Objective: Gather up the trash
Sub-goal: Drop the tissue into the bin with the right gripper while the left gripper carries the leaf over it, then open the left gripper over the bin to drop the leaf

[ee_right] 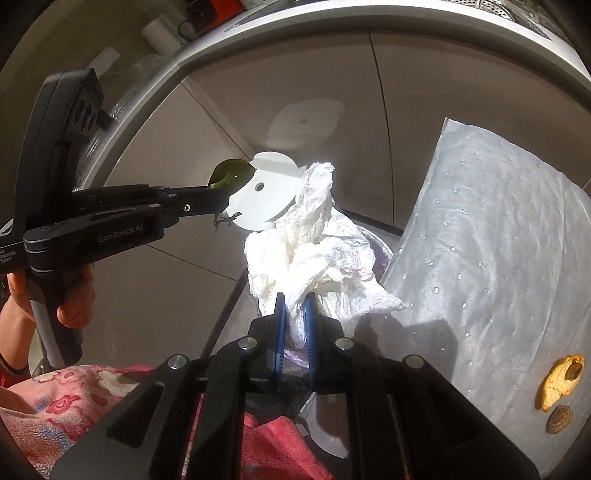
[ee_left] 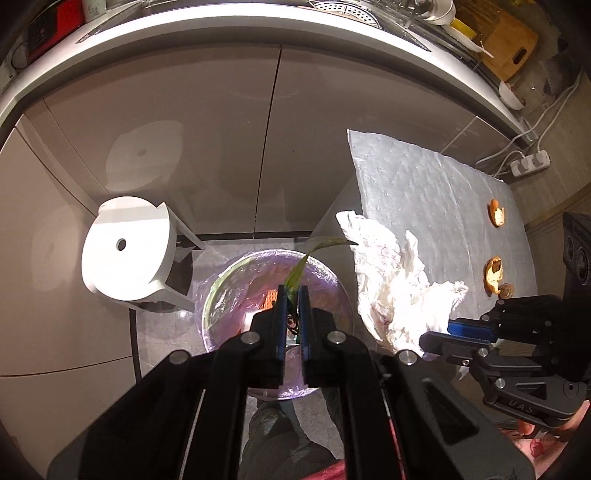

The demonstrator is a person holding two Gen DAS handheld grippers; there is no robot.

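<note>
Between the jaws of the left gripper (ee_left: 293,295) a green leaf (ee_left: 301,271) is being pinched; the blue pads are clenching its stem end while the blade is curling up and forward past the tips. Directly below those jaws a trash bin (ee_left: 218,291) lined with a purplish plastic bag is standing open, with orange scraps already lying inside. The drop-off step seems to be in hand: the leaf is hanging over the bin mouth, so the next move probably calls for parting the jaws and letting it fall clear of the rim.

To the right of those jaws, the right gripper (ee_right: 295,302) is clamping a crumpled white paper towel (ee_right: 314,240), the wad billowing up and ahead of its fingertips. In the left wrist view it is hanging just beside the bin's right edge, not yet over the opening, so I judge it needs carrying leftward before release; a loose flap could catch on the rim.

Further right of both jaws a low table covered in a silver dimpled sheet (ee_left: 424,184) is holding what look like broken nut shells (ee_left: 495,275), with another piece (ee_left: 496,214) beyond, so collecting is not finished. Left of the left jaws a white round stool (ee_left: 125,247) is standing on the glossy tiled floor. Beyond everything, beige cabinet doors (ee_left: 184,129) are rising to a white countertop (ee_left: 221,26) with kitchen clutter on top.
</note>
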